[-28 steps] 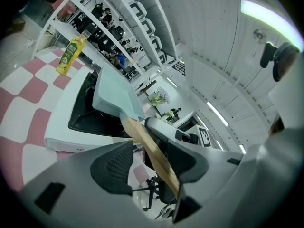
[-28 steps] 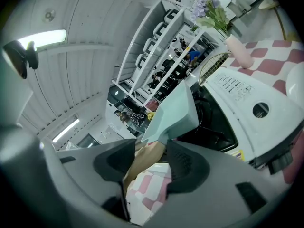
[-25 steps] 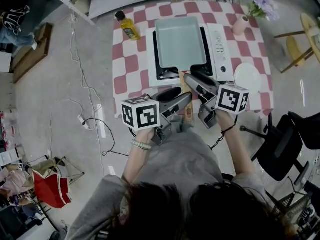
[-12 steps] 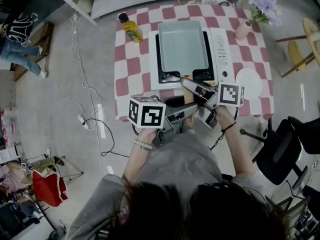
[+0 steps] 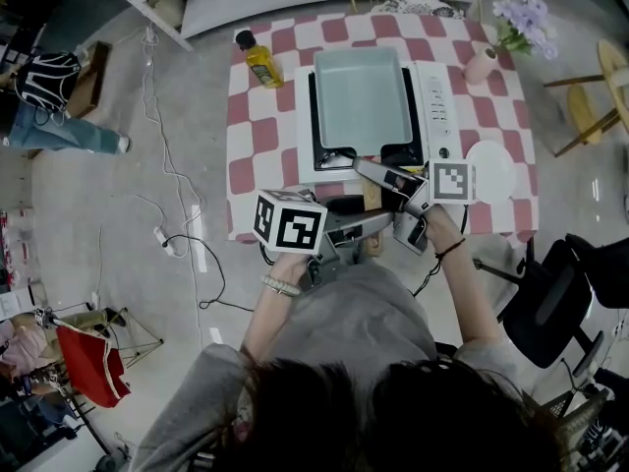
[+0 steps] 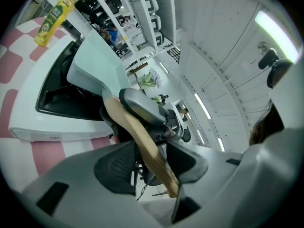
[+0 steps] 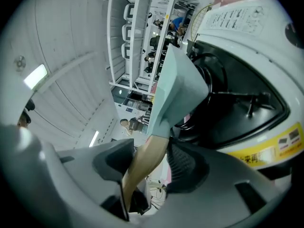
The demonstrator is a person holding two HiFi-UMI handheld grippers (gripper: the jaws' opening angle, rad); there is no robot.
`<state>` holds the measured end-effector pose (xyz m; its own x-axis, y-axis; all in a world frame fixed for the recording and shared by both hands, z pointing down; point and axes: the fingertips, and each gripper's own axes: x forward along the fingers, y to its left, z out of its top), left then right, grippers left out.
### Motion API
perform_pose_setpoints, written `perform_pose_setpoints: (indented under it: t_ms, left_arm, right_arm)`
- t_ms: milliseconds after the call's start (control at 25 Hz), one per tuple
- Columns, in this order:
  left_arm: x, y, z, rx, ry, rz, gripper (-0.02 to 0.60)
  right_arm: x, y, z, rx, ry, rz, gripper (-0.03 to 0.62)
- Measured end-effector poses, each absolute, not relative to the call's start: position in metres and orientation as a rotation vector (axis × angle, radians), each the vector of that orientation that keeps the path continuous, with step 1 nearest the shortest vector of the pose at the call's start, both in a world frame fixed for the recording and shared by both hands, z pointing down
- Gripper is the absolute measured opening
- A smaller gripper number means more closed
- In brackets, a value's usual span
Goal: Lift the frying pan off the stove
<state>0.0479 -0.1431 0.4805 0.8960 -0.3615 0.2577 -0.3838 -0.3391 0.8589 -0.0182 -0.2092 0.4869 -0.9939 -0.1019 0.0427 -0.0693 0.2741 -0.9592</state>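
A square pale-green frying pan sits over the black burner of a white stove. Its wooden handle points toward me. My right gripper is shut on the handle close to the pan; the wood fills the gap between its pads. My left gripper comes in from the left and is shut on the handle's near end. There the handle runs slantwise between the jaws, its tip against the right jaw. Whether the pan rests on the burner supports I cannot tell.
The stove stands on a red-and-white checked table. A yellow oil bottle stands at the back left, a pink vase with flowers at the back right, a white plate right of the stove. A black office chair is at my right.
Both grippers have moved forward onto the pan handle and drawn closer together; the right one reached in toward the pan. The pan has stayed over the burner.
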Motion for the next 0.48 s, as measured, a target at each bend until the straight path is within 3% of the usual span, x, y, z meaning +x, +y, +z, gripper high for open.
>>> perform_pose_setpoints:
  t_ms: [480]
  left_arm:
    - [0.0478, -0.1419, 0.4820, 1.997, -0.525, 0.065, 0.207]
  right_arm:
    - [-0.0176, -0.2103, 0.4869, -0.170, 2.435, -1.862, 0.221]
